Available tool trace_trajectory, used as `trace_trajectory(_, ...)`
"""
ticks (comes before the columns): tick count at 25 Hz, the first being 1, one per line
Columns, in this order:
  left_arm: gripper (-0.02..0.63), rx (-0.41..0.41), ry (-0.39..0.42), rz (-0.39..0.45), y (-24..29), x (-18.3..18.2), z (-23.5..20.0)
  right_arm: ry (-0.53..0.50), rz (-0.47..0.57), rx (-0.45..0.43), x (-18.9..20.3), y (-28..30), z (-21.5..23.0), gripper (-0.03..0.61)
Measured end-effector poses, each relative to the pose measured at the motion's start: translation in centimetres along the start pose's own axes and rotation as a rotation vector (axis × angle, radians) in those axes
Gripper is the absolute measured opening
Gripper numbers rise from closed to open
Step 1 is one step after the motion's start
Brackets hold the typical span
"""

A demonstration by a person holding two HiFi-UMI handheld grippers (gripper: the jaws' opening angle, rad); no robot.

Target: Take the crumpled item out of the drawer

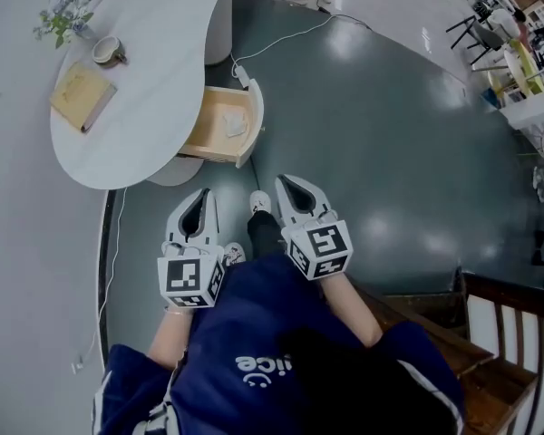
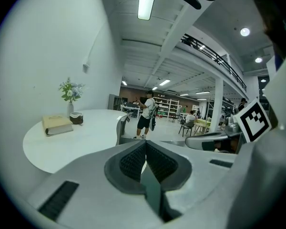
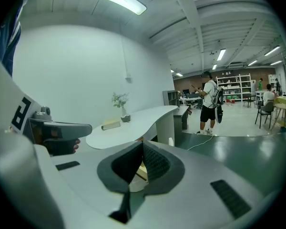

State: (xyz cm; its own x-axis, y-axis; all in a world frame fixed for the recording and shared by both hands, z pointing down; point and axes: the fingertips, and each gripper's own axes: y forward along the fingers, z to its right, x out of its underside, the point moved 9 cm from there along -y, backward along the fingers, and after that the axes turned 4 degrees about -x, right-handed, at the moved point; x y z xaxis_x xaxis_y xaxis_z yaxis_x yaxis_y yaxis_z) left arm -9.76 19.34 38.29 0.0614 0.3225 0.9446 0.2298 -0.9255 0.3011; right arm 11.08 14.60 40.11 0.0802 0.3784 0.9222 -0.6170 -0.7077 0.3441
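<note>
I stand on the dark floor, a short way from the white worktop, and I judge that the step in hand is the approach: nothing is grasped yet. The drawer under the worktop edge is already pulled out, and the crumpled item, a pale wad, lies inside it on the wooden bottom, toward the drawer's front panel.

My left gripper and my right gripper are both held in front of my body and point toward the drawer, well apart from it. In the left gripper view the jaws of the left gripper are pressed together with nothing between them. The right gripper also has its jaws pressed together and is empty.

The right gripper is the nearer one to the drawer, so I think it should do the picking. The next move calls for coming closer, spreading its jaws above the open drawer, and lowering them around the wad without hitting the front panel. The wad looks light and soft, so a gentle pinch should be enough.
</note>
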Motion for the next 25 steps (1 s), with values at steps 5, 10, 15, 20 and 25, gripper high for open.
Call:
trace_trajectory(5, 0.005, -0.024, -0.012, -0.019, 4.2, -1.4, 0.5, 0.022, -0.029, -0.046, -1.3, 3.5, 3.7, 0.008)
trace_trajectory(10, 0.005, -0.049, -0.025, -0.031, 8.6, -2.7, 1.2, 0.025, -0.037, -0.099, -2.9, 7.0, 7.5, 0.008)
trace_trajectory(15, 0.005, -0.104, -0.070, -0.039, 12.2, -3.7, 1.6, 0.036, -0.068, -0.146, -4.2, 9.7, 10.7, 0.008)
trace_trajectory(20, 0.005, -0.137, -0.079, -0.048, 14.7, -4.3, 1.5, 0.040, -0.109, -0.185, -5.0, 11.9, 12.5, 0.008)
trace_trajectory(25, 0.005, -0.164, -0.091, -0.050, 15.9, -4.9, 0.5, 0.040, -0.148, -0.197, -5.6, 13.7, 12.7, 0.008)
